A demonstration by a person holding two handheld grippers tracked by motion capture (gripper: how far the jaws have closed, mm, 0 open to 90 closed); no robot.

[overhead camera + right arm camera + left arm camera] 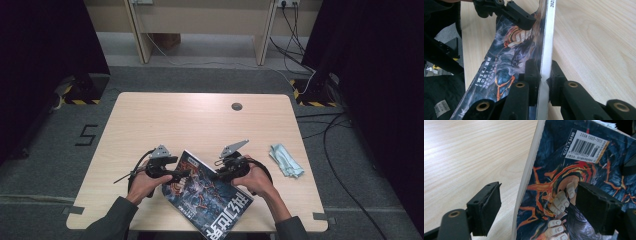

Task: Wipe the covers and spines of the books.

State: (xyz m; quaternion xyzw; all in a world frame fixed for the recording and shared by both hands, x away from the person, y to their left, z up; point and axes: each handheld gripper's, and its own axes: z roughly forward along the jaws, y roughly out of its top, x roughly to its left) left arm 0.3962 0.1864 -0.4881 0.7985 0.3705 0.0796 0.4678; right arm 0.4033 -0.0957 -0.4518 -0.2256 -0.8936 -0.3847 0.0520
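Low centre of the high view: dark-blue glossy magazine (210, 197) with orange artwork, tilted above the pale wooden tabletop (200, 120). Right gripper (543, 72) jaws clamped on its white spine. Left gripper (537, 207) jaws spread wide, astride the edge, not pressing. Crumpled pale-blue cloth (286, 160) lying right, apart. Barcode label (586, 146) reading "ISSN 1003-7055"; bottom corner cut off.
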